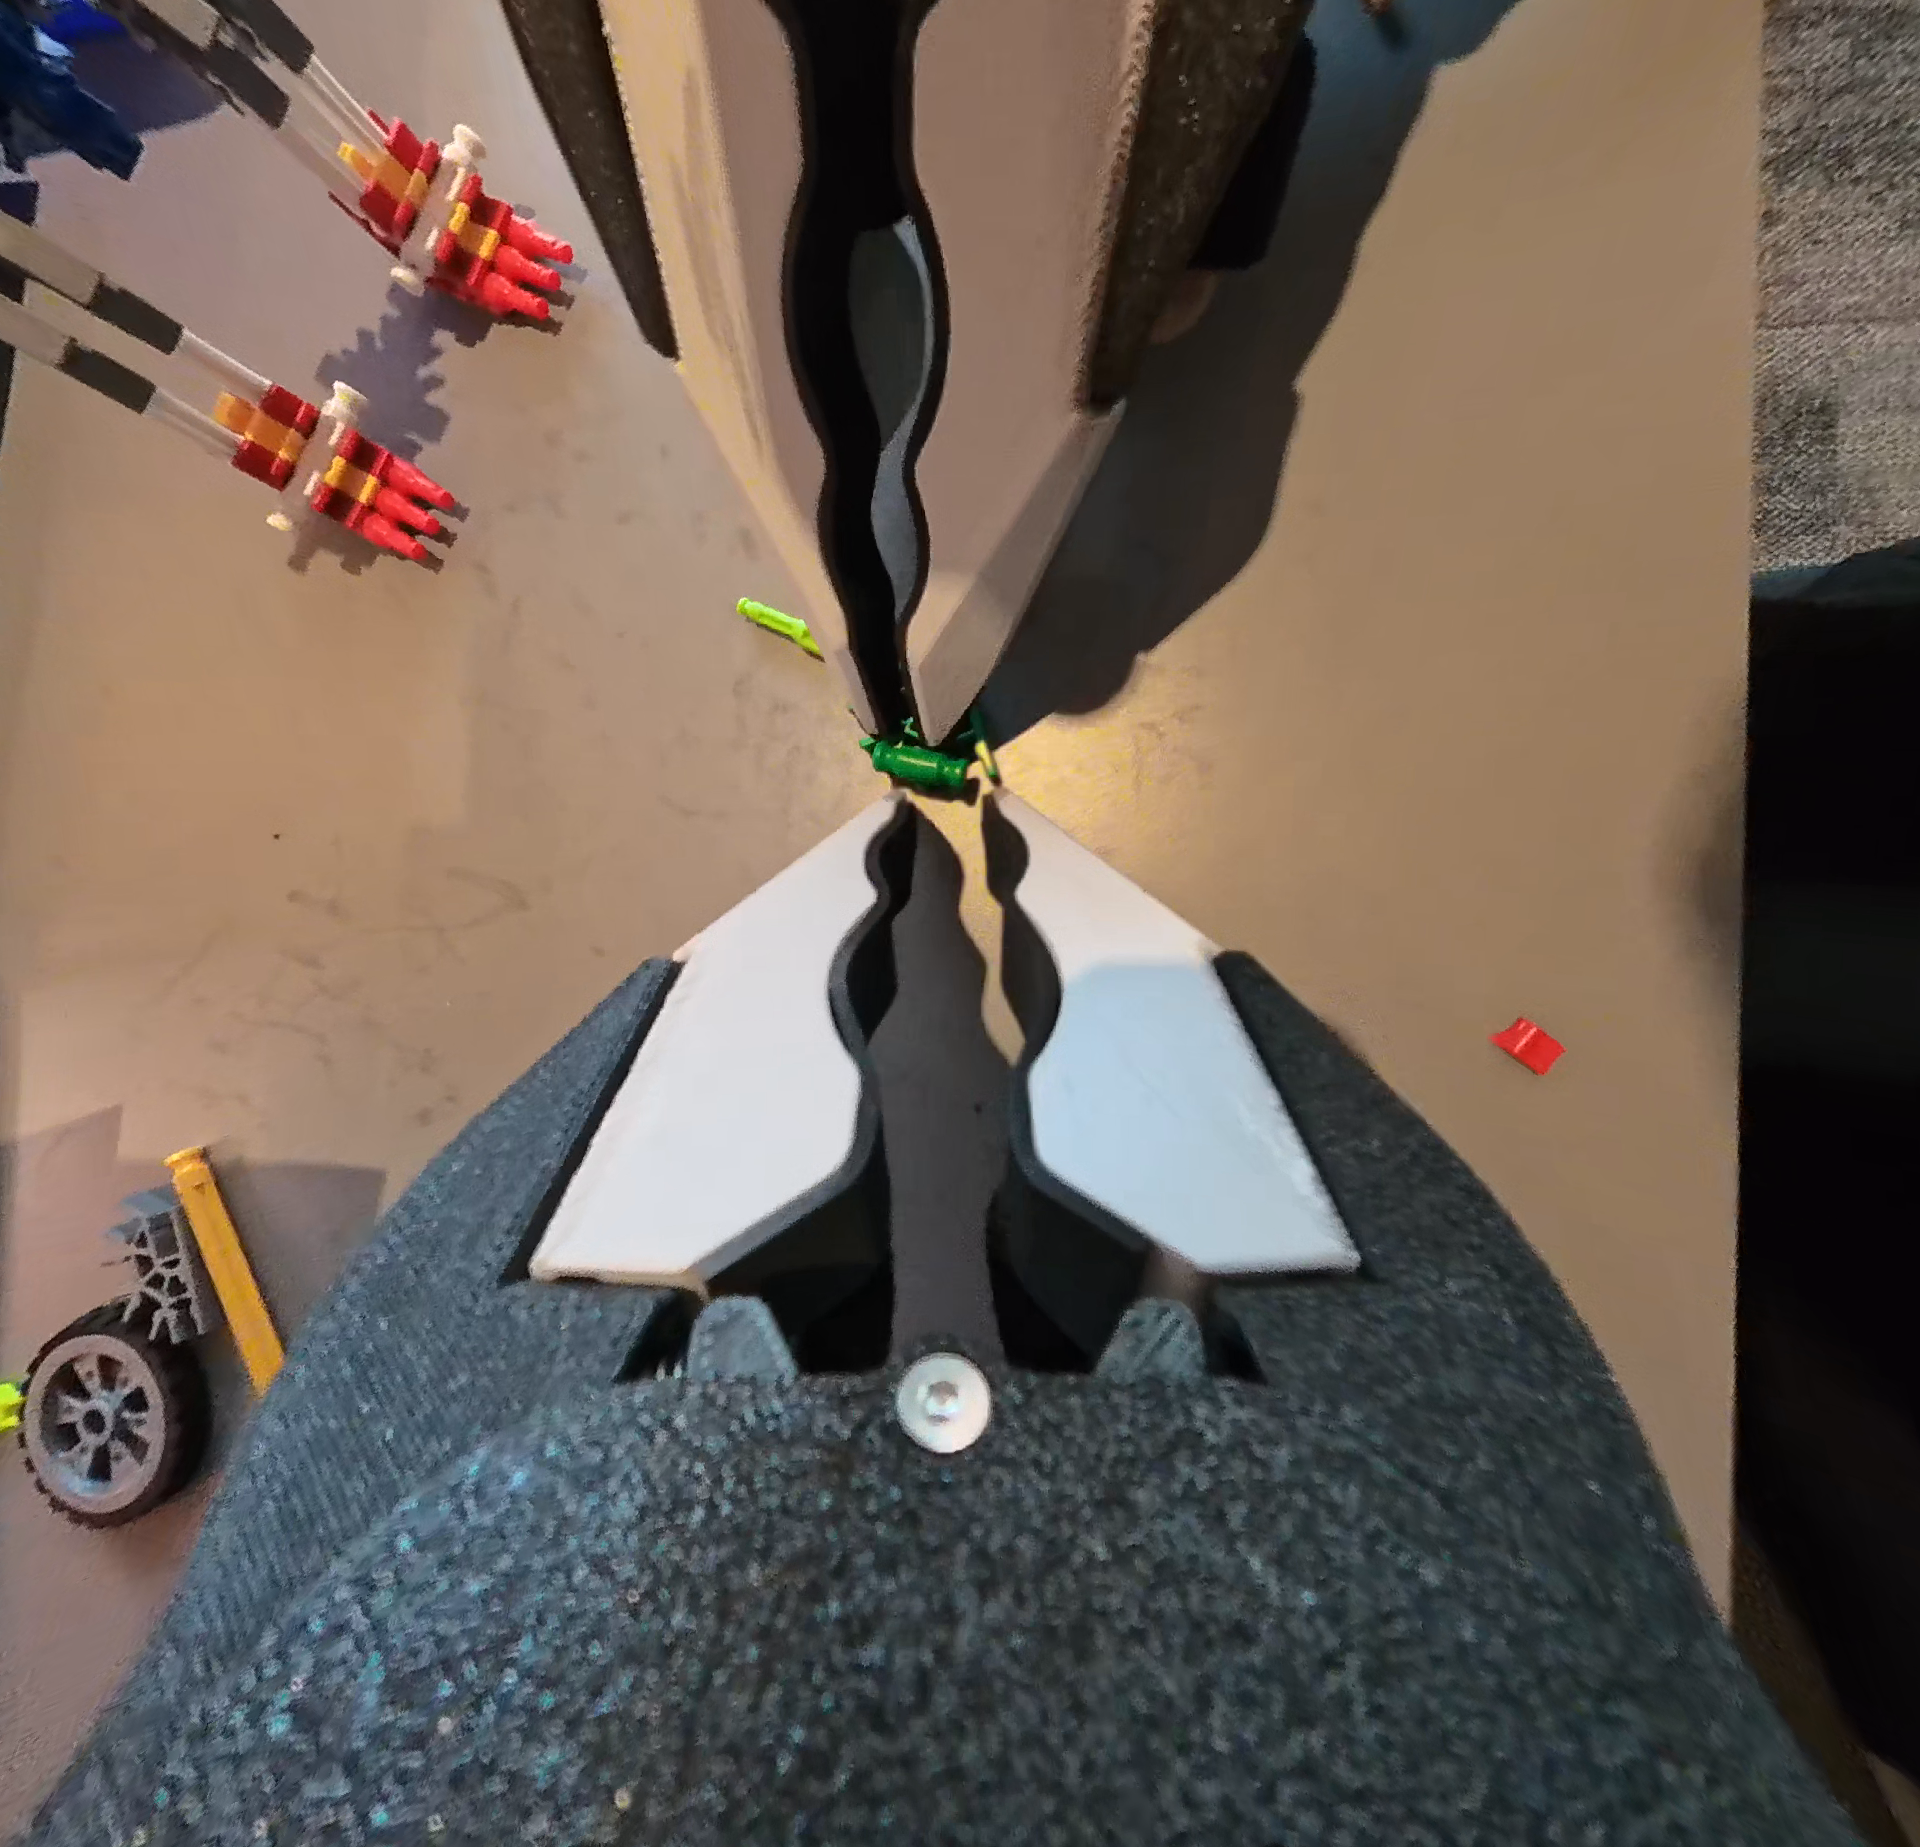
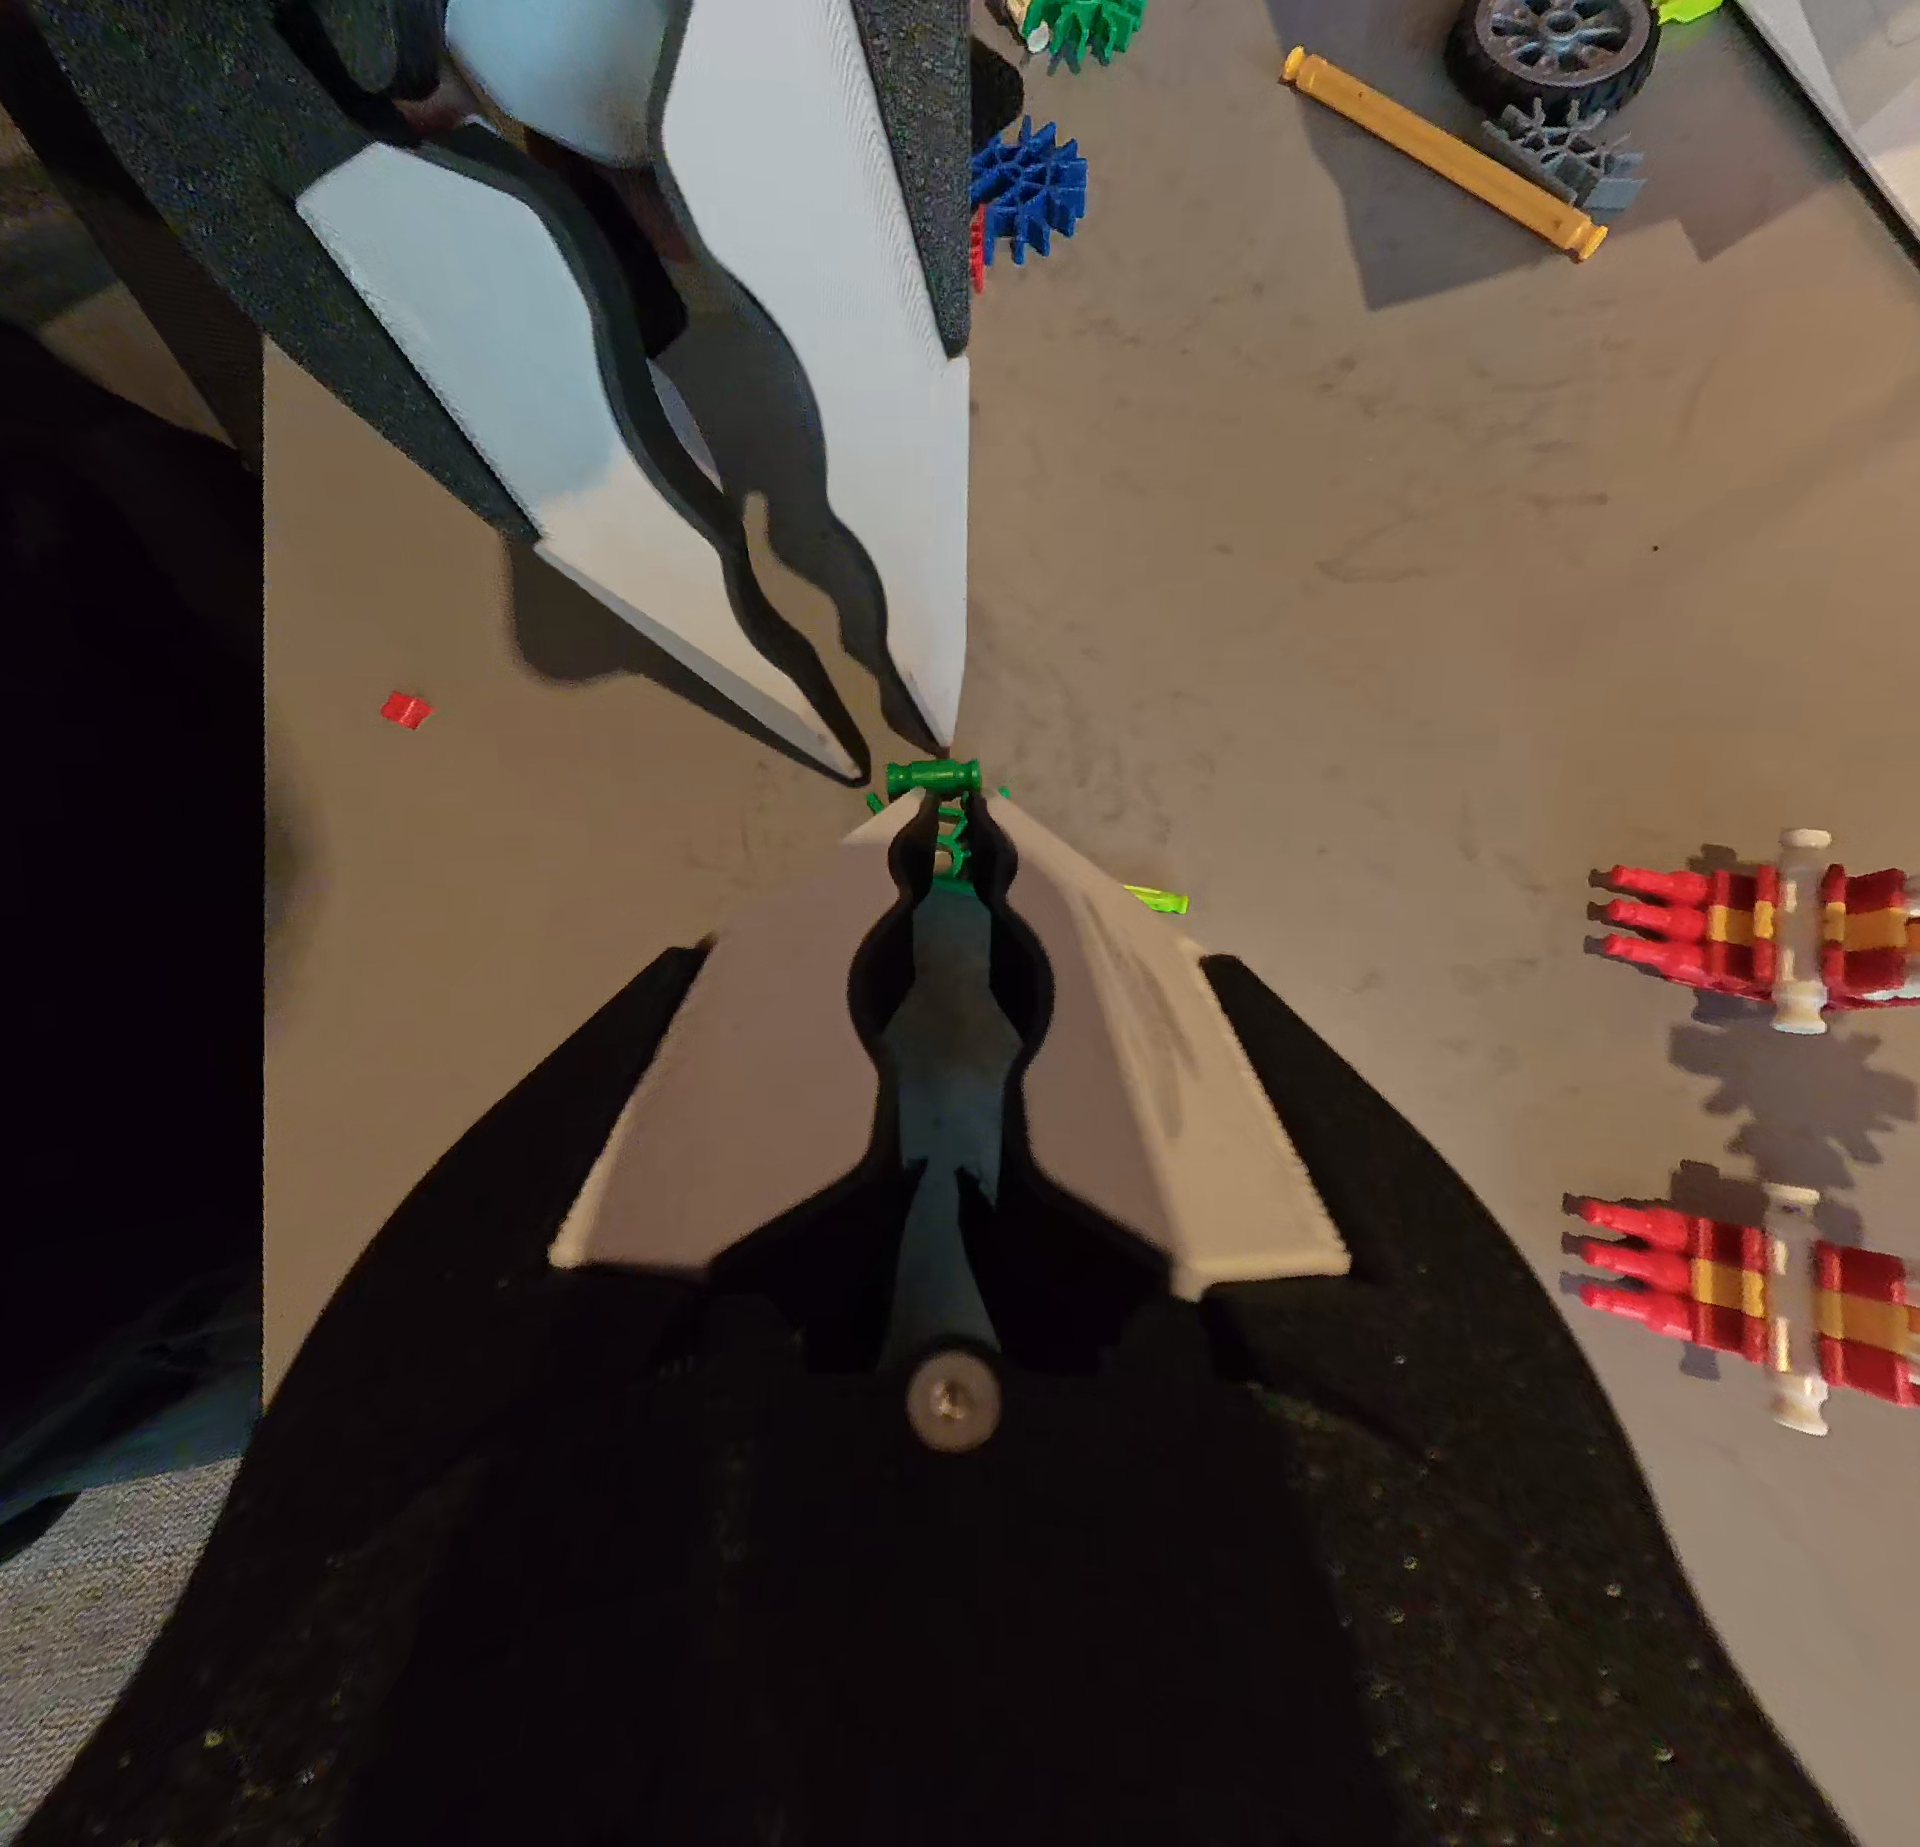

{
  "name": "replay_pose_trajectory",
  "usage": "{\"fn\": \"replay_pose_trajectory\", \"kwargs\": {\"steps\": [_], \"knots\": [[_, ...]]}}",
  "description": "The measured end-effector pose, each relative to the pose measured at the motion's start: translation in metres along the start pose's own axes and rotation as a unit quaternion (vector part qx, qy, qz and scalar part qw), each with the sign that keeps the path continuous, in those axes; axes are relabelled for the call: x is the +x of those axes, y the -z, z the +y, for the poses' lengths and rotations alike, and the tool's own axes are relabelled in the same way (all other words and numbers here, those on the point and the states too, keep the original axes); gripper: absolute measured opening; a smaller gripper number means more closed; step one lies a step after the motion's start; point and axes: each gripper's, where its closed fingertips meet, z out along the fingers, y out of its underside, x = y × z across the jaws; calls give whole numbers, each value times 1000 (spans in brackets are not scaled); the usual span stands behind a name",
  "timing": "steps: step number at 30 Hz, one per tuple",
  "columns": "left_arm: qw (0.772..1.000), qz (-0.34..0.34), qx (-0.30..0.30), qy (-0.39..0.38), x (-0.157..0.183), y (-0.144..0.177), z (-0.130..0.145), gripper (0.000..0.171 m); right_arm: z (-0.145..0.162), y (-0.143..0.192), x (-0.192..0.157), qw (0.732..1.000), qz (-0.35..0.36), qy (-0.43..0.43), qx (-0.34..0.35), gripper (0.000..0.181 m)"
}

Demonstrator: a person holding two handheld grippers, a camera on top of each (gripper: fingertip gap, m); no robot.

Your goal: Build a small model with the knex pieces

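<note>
Left wrist view: my left gripper at frame centre, tips narrowly parted, just short of small green rod, not gripping. My right gripper pinches green connector that carries the rod, tips closed on it. Table tan. Red-yellow assemblies upper left, wheel lower left, red chip at right.

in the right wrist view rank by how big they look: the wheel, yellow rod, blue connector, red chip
1. yellow rod, longest
2. wheel, close behind; unsure
3. blue connector, partly hidden
4. red chip, smallest
</note>
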Motion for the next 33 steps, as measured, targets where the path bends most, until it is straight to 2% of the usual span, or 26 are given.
{"fn": "replay_pose_trajectory", "kwargs": {"steps": [13, 33], "knots": [[1000, -1, 10, 20, 0, -4, -3, 15, 0, 0, -1, 1000, 10, 15, -3, 6], [1000, 11, 2, -22, -3, 1, -4, 11, -2, 0, -1, 995, 55, 79, -15, 9]]}}
